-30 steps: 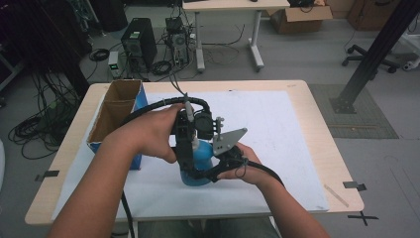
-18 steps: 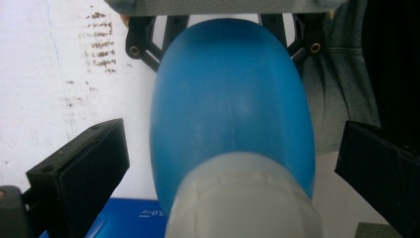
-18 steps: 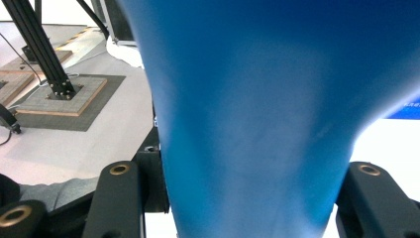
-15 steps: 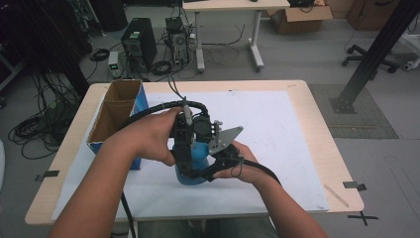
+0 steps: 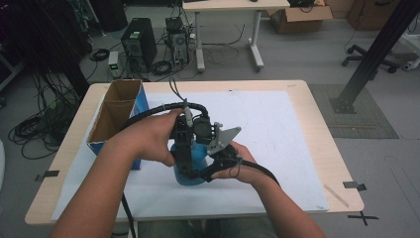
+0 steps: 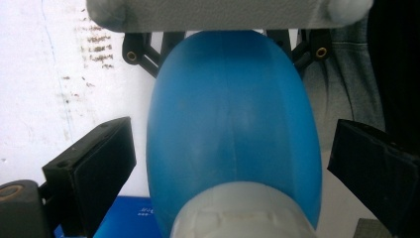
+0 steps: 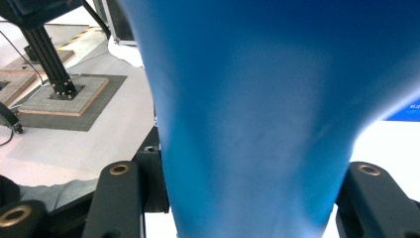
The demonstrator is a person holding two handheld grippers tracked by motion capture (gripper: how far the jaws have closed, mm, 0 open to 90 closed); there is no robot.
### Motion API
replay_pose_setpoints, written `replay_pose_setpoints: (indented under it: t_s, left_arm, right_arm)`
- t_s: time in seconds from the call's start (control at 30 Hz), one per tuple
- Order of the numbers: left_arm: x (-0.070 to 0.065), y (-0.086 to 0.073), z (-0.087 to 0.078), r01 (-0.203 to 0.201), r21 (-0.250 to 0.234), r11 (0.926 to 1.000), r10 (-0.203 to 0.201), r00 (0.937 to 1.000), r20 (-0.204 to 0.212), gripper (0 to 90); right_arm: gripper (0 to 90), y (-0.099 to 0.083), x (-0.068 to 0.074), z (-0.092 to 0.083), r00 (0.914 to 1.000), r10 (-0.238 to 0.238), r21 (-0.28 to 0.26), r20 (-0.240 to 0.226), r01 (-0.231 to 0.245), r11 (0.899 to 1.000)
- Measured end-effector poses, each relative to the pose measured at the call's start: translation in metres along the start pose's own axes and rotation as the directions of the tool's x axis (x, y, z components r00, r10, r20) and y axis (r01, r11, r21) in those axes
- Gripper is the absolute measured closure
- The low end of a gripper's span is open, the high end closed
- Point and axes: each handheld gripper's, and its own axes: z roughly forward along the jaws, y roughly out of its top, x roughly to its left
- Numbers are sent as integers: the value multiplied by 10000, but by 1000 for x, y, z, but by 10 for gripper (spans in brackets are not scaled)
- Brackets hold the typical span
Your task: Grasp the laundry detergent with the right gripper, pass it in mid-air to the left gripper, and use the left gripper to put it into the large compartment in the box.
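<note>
- The smooth blue plastic bottle with a pale cap (image 5: 190,168) stands on the white sheet covering the wooden counter (image 5: 307,104), near its front edge and just right of the open brown cardboard box with a blue side (image 5: 116,111).
- The right hand-held gripper (image 5: 210,171) comes in from the side at the bottle's lower part. In the right gripper view its two black jaws sit tight against both flanks of the blue bottle (image 7: 257,124), so it is clamped on the bottle; this grip looks meant to keep the bottle steady and upright while the other hand works above.
- The left hand-held gripper (image 5: 184,161) reaches down over the top of the bottle. In the left gripper view its jaws stand wide on either side of the blue body (image 6: 233,129), with a gap on each side, the pale cap (image 6: 242,210) lying low between them.
- Those jaws have just been closing a little with the bottle between them, though the pads do not yet press on it.
- Judging by this, the left side is lining up for a hold near the cap, probably to twist or lift it against the right side's brace.
</note>
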Motion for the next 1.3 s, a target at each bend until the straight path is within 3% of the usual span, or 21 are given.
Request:
replay_pose_setpoints:
  t_s: [1.3]
  left_arm:
    - [0,-3,2,-109,-24,9999,109,9999,-66,258]
  right_arm:
    - [435,0,0,4,10000,-11,-35,-1,11,10000]
